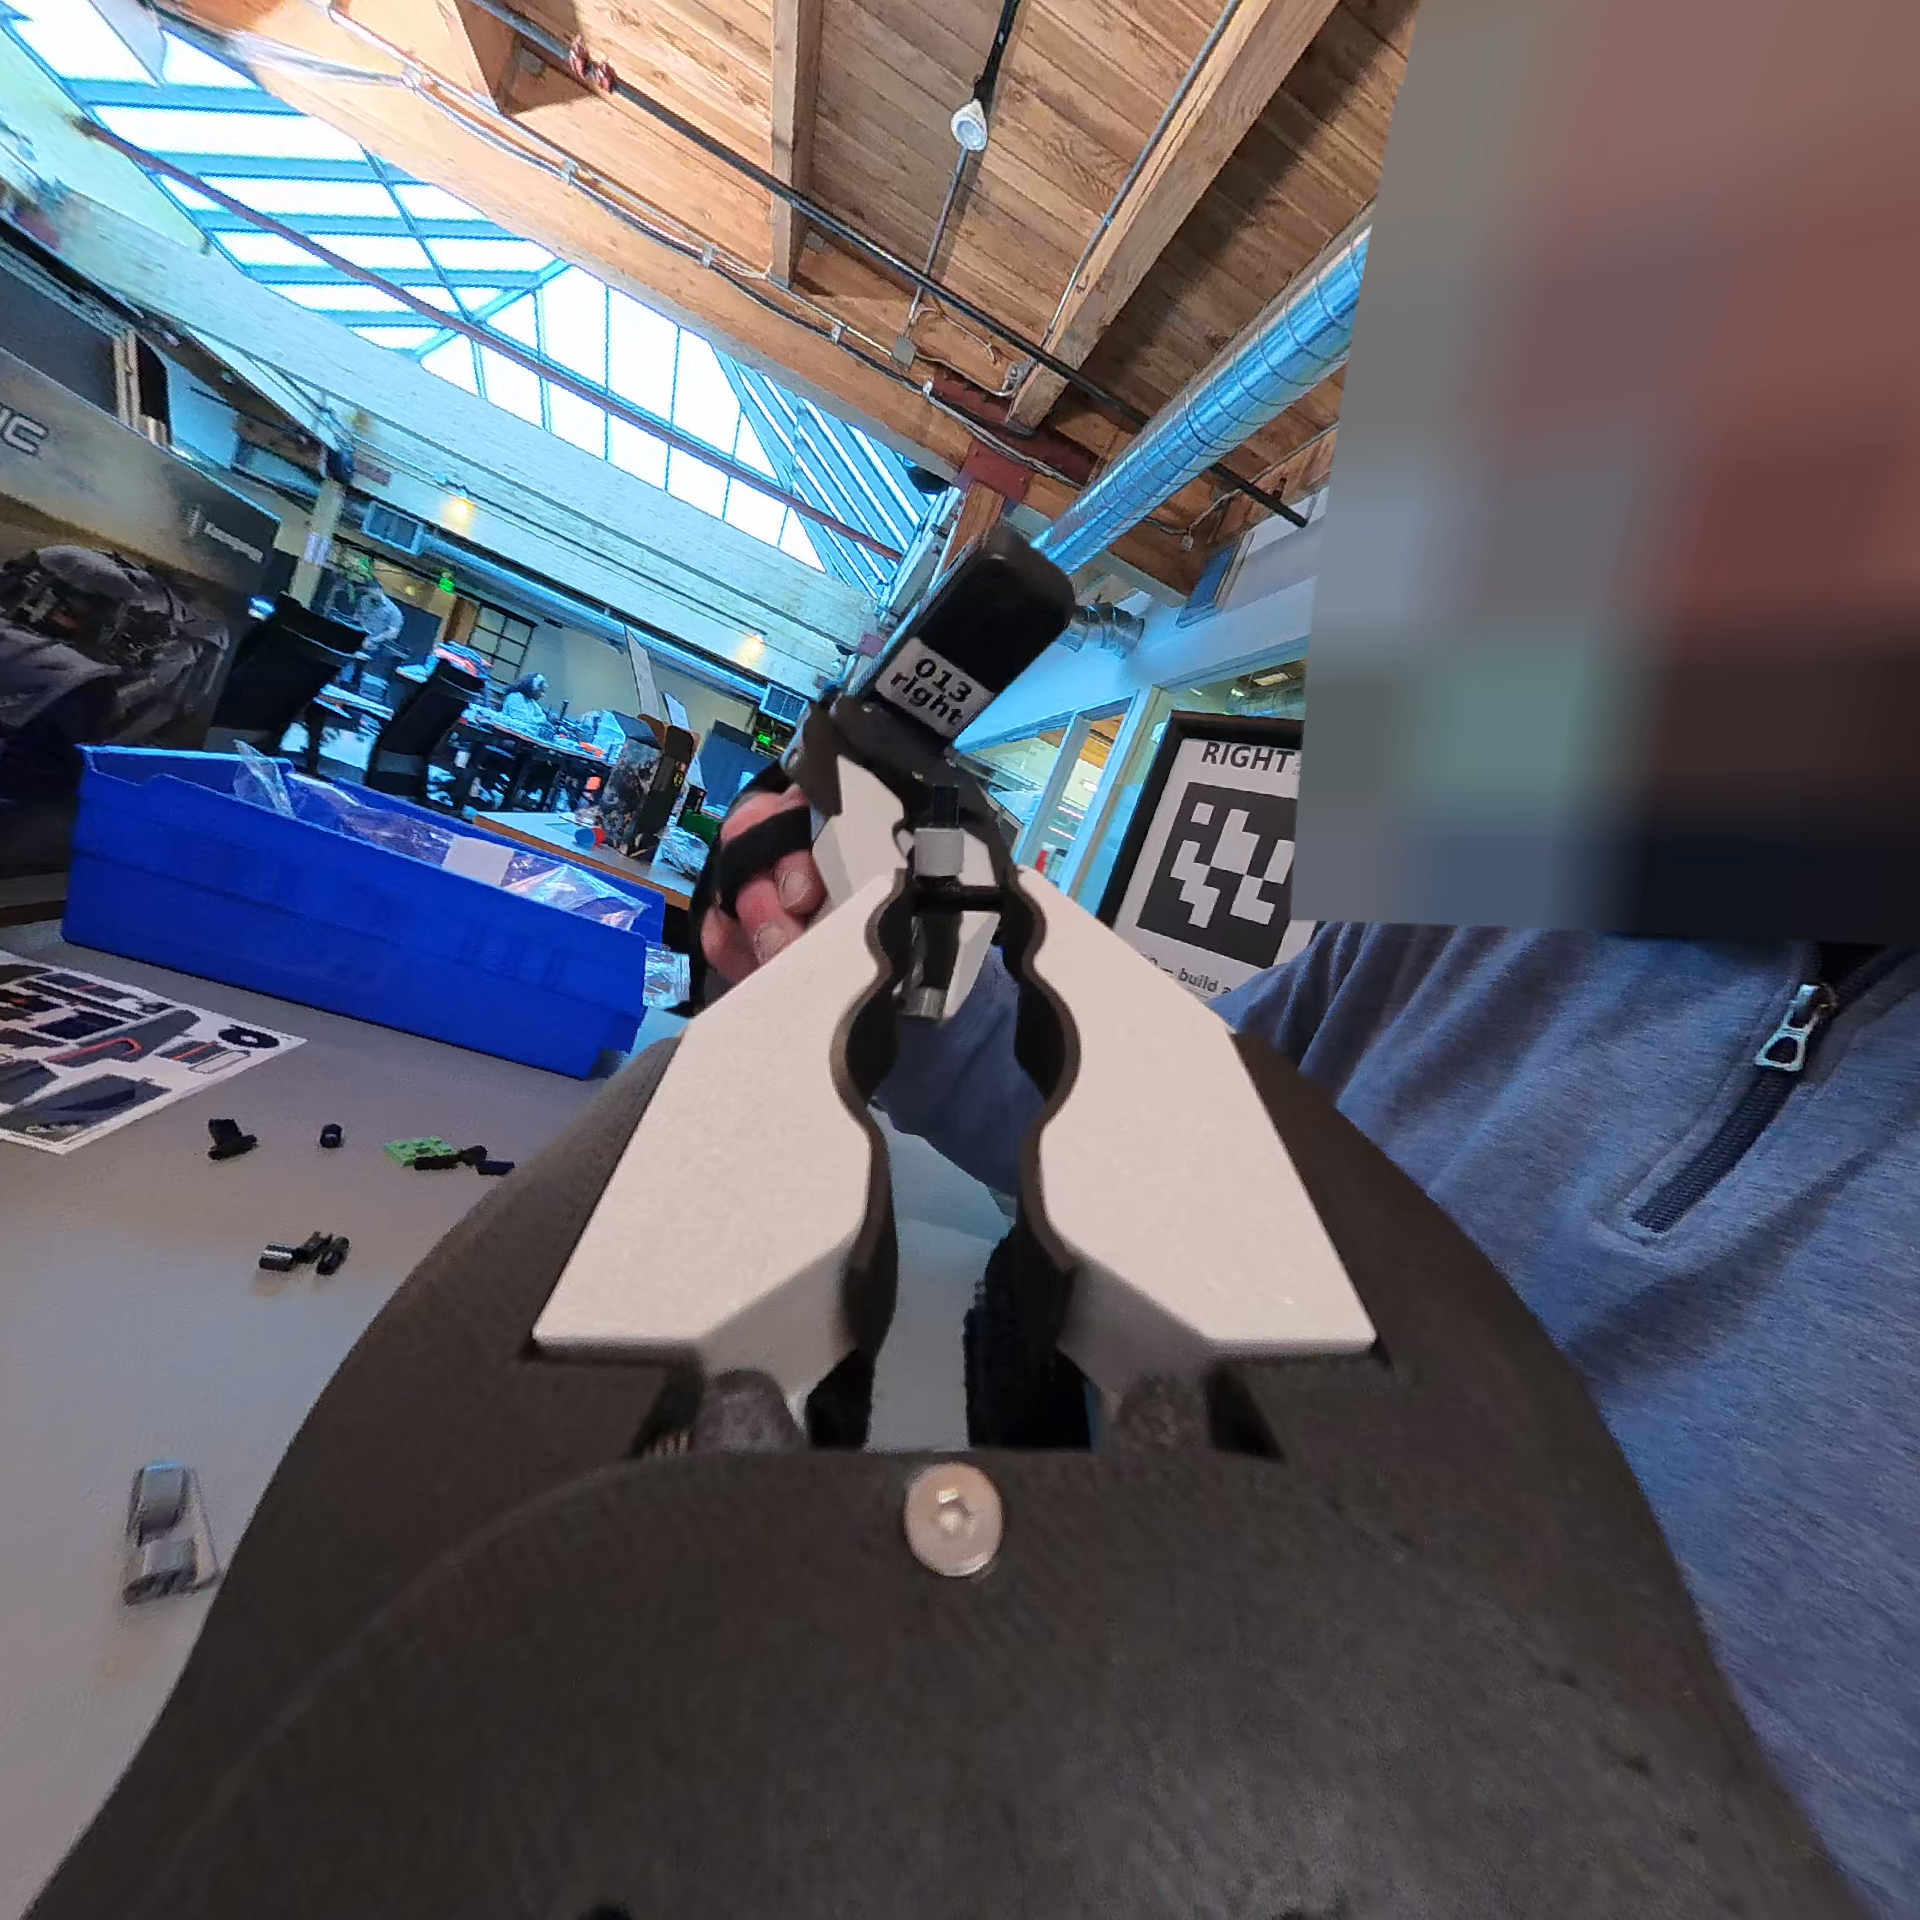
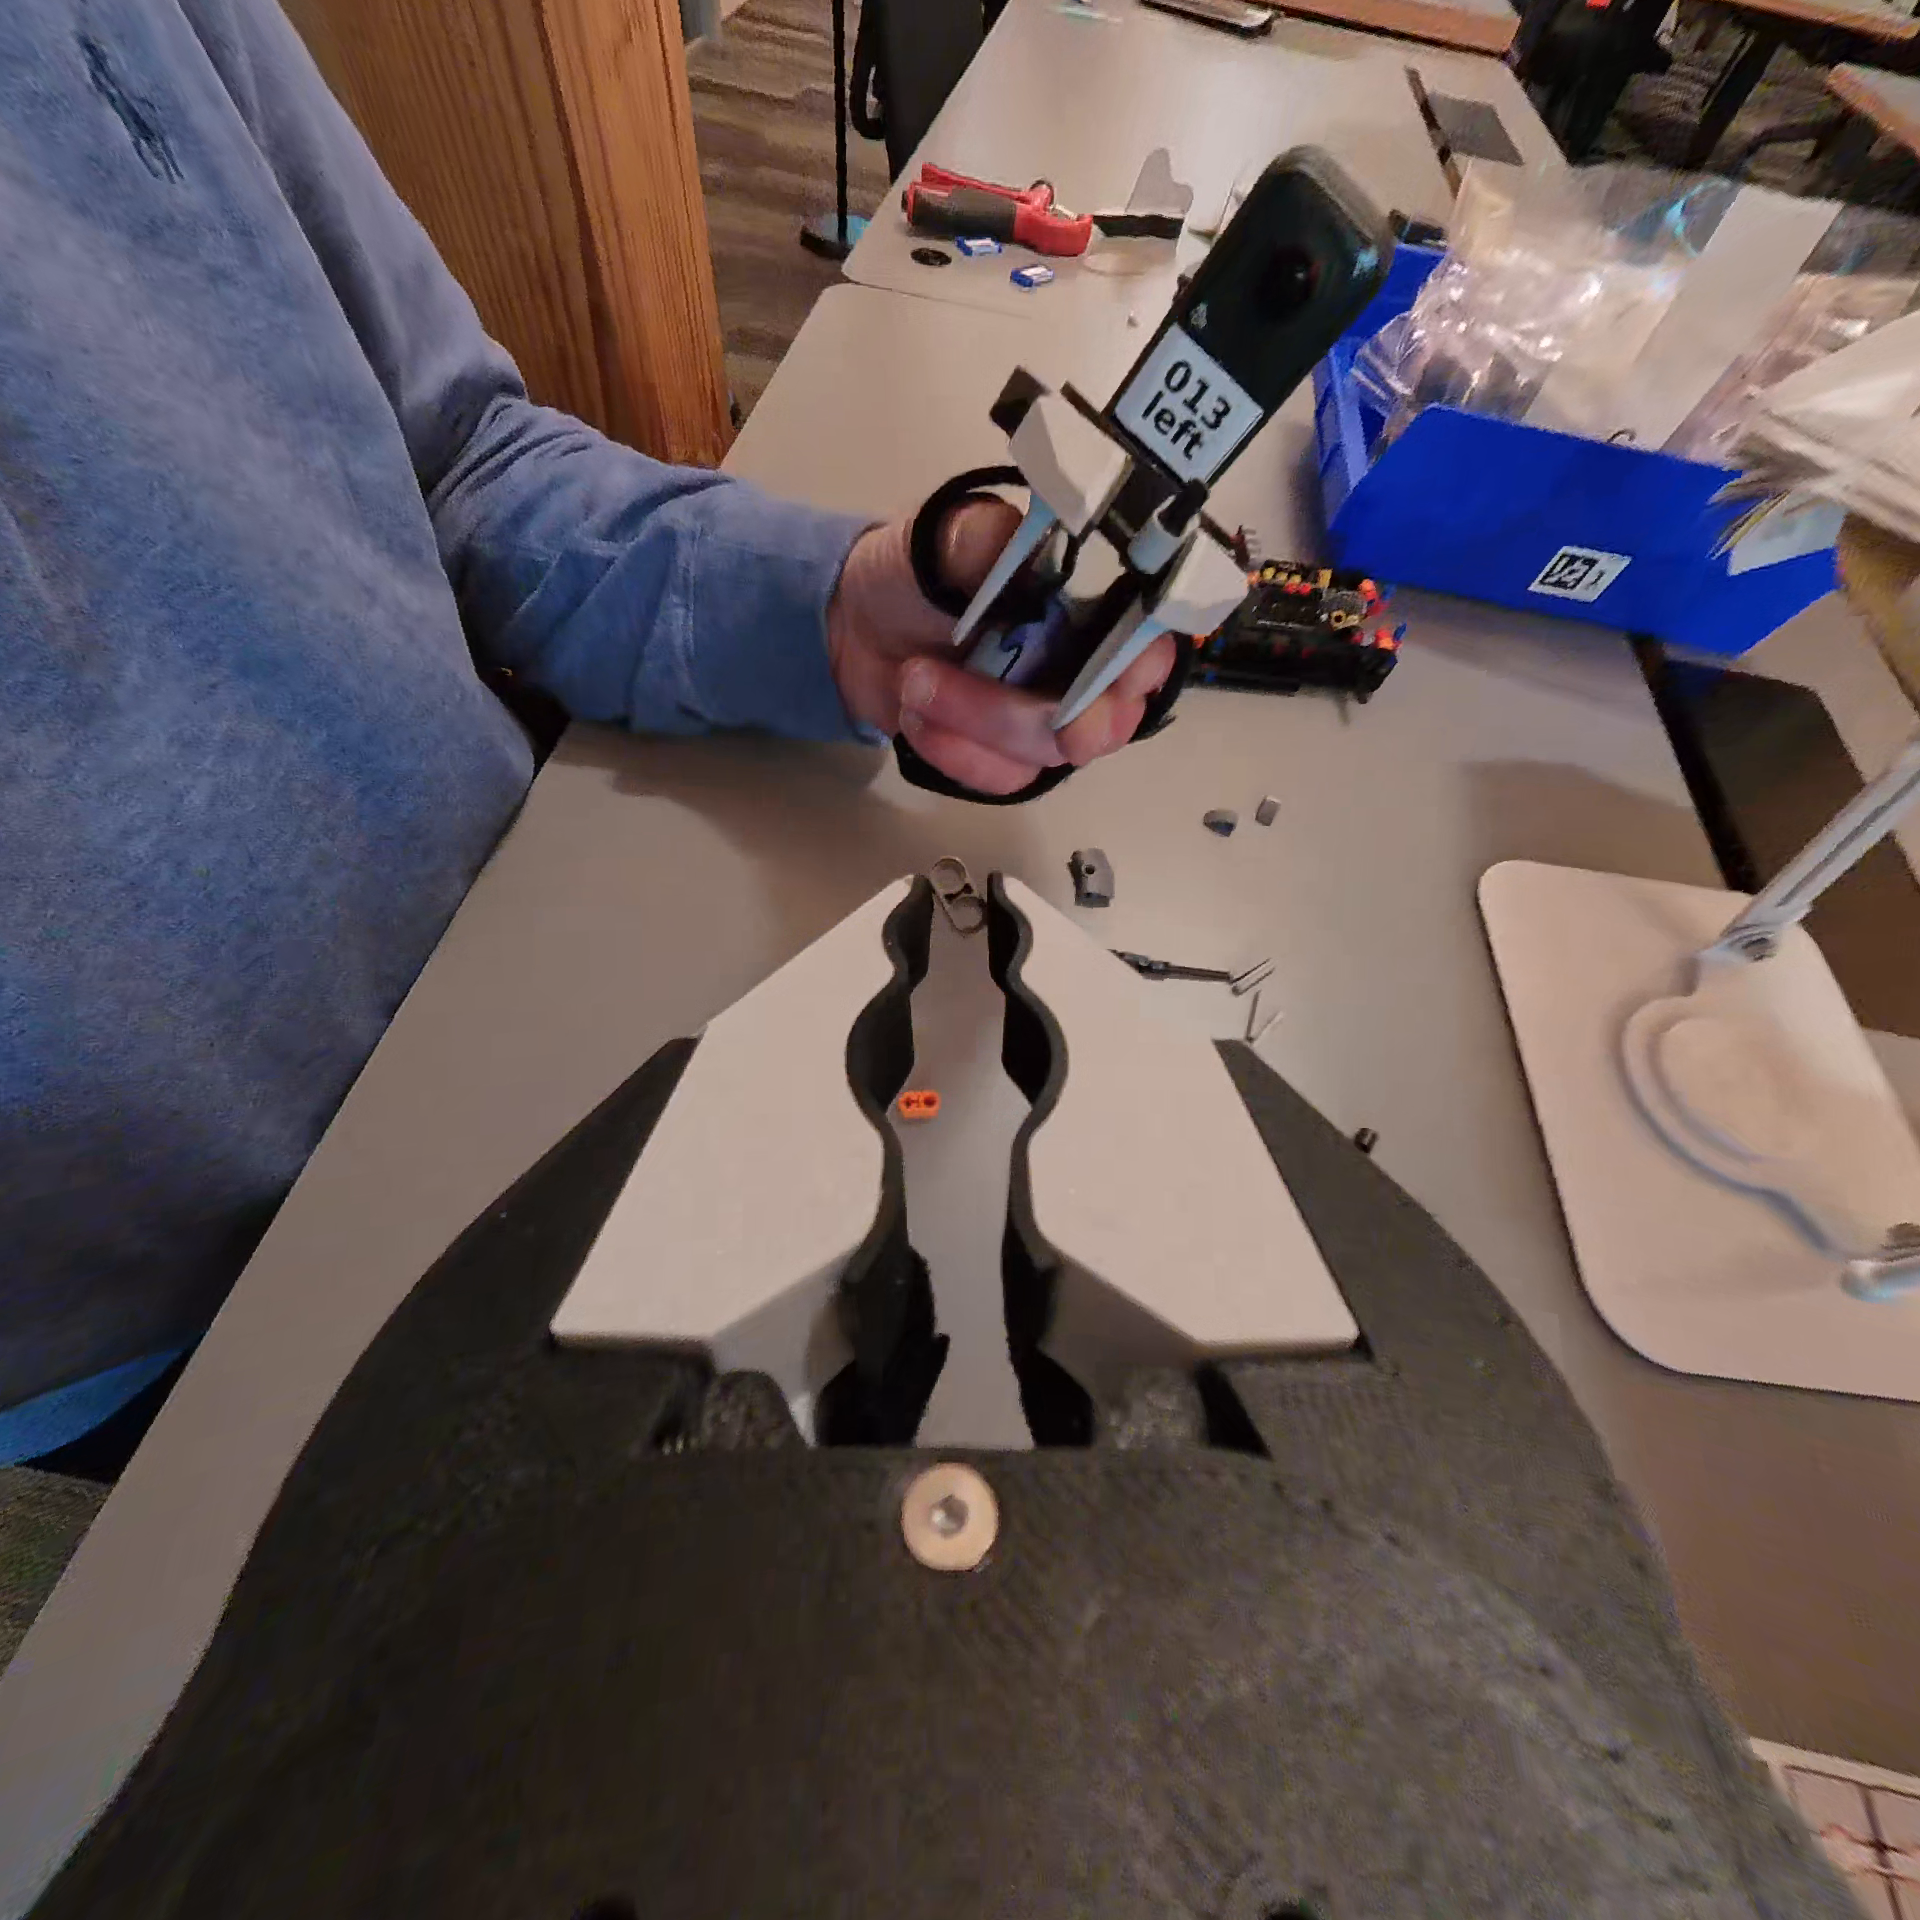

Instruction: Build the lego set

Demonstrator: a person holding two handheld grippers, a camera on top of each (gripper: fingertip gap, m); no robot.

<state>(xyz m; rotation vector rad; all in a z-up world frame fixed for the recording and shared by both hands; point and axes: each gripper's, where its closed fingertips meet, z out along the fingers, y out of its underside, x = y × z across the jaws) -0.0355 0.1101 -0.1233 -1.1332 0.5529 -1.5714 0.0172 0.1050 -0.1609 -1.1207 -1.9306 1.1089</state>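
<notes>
r gripper (image 2: 954, 894), nearest in r wrist view: tips pinch a small grey lego connector (image 2: 958, 891) w/ two round holes, held over the grey table (image 2: 665, 935). orange lego bit (image 2: 918, 1102) lies on the table, seen thru the gap between the fingers. past the tips: loose grey pieces (image 2: 1089, 876), thin black axle (image 2: 1174, 970).

l gripper (image 2: 1013, 686), held up in a hand (image 2: 956, 675): fingers spread, nothing between them. in l wrist view the same: tips apart w/ a clear gap.

behind it, the part-built lego model (image 2: 1299, 623), black w/ red pins, sits on the table just beside the blue bin (image 2: 1538, 520).

blue bin holds clear plastic bags (image 2: 1579, 270); what's in the bags can't tell. l wrist view: same bin (image 1: 343, 914) w/ bags, a sheet of printed stickers (image 1: 104, 1039) near it, small black and green pieces (image 1: 426, 1151) on the table.
</notes>
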